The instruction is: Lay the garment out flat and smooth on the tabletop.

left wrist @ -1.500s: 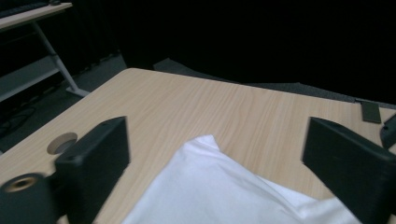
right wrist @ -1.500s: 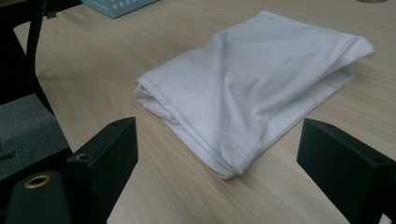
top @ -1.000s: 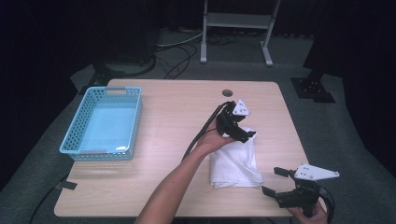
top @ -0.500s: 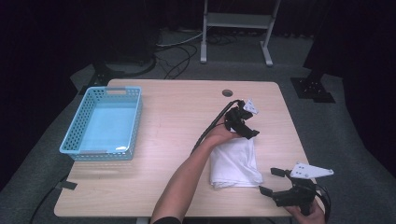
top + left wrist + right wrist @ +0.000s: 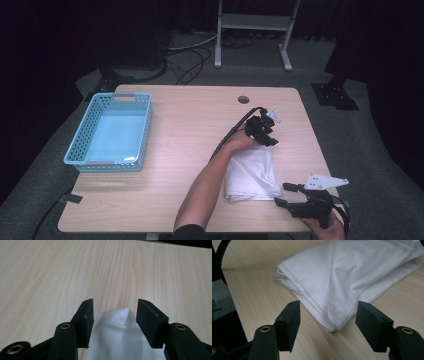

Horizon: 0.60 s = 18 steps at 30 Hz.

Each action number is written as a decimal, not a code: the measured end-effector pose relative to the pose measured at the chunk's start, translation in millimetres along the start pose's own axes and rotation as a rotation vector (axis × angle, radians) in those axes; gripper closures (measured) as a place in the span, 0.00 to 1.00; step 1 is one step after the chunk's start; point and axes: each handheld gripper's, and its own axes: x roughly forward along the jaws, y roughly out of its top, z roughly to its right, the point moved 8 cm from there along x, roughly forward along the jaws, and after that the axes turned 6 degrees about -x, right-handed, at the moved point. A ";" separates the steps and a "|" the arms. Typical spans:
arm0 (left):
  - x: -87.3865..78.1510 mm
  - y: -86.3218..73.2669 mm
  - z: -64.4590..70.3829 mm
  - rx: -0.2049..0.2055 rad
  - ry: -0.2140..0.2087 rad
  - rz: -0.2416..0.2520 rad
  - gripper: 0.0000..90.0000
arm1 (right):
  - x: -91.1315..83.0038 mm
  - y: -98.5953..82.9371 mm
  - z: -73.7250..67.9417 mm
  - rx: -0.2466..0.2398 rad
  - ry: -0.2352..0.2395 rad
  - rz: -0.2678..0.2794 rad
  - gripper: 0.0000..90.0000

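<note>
So from where I'm standing, the blue basket sits at the far left of the table, with nothing in it that I can make out, and well apart from the action. The folded white cloth lies on the right half of the table, nearer the person's edge. The left tool is out at the cloth's far corner, jaws spread wide with the corner peak poking up between them, not pinched yet as far as I can tell. The right tool hovers just off the near right corner, also wide open, the stacked fold edges sitting right in front of its gap. What I'd worry about: that cloth is several layers thick, so if either tool closes shallow it probably catches just the top layer and the whole fold peels open on the lift. The left one only has a little tip of fabric lined up, which could easily slip out. And if one side grabs and the other misses, I reckon the cloth drags crooked or bunches up. The left forearm lying over the cloth's edge could also tug it on the way up.
</note>
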 end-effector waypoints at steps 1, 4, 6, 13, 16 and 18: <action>1.5 -1.8 0.4 0.010 -0.006 -0.014 0.58 | 1.5 -0.4 0.0 -0.003 0.005 -0.006 0.45; 3.9 -4.6 0.3 0.008 -0.013 -0.029 0.70 | 4.3 -1.6 -0.5 -0.009 0.006 -0.023 0.53; 4.1 -5.7 0.7 0.017 -0.015 -0.036 0.79 | 5.3 -2.3 -0.3 -0.015 0.001 -0.031 0.60; -2.4 -5.1 4.9 0.037 -0.018 -0.041 0.94 | 7.8 -1.8 -0.6 -0.019 -0.005 -0.056 0.83; -9.1 -4.0 6.6 0.033 -0.022 -0.016 0.95 | 2.9 3.4 -2.6 -0.031 -0.001 -0.046 0.86; -15.3 -2.7 8.4 0.033 -0.019 0.004 0.95 | -1.8 8.0 -4.3 -0.035 0.000 -0.028 0.88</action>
